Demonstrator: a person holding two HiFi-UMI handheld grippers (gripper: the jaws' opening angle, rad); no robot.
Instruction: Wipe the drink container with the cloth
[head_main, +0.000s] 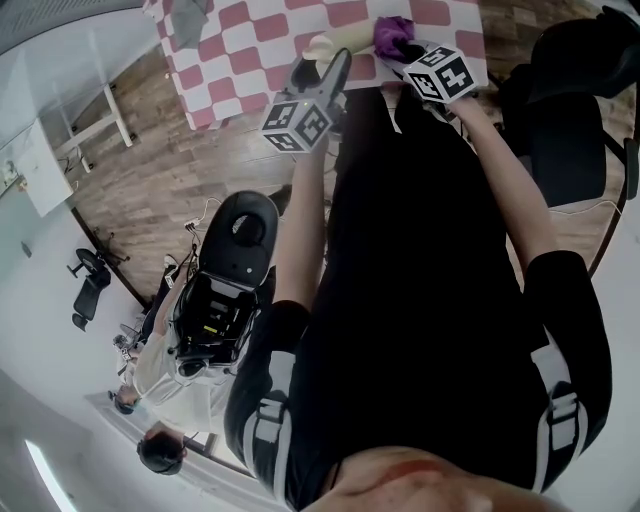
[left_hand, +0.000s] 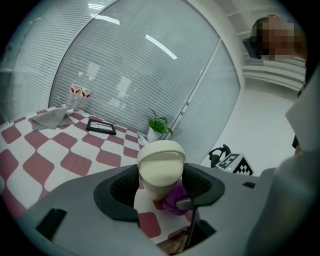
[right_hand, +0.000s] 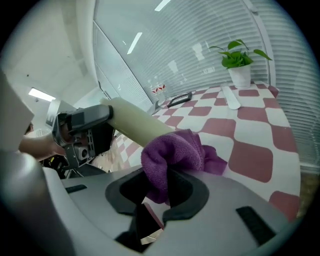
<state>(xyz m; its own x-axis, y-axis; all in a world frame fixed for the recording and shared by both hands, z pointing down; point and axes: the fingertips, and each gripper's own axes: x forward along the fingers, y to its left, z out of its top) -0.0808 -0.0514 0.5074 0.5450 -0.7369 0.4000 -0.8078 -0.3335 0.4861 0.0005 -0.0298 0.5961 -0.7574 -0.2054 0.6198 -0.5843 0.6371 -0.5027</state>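
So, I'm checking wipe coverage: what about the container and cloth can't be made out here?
- Drink container body and base: left gripper view, hidden behind its own near end and the left gripper.
- Whether and where the purple cloth touches it: right gripper view, covered by the cloth's own bulk.
- Both in the head view: too small for detail.

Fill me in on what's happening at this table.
A person is working over a red-and-white checkered table with a gripper in each hand. The left gripper is closed on a cream drink container and holds it tilted above the tabletop. The right gripper is clamped on a bunched purple cloth, which sits against the container's side. The wipe looks to be just starting or under way.
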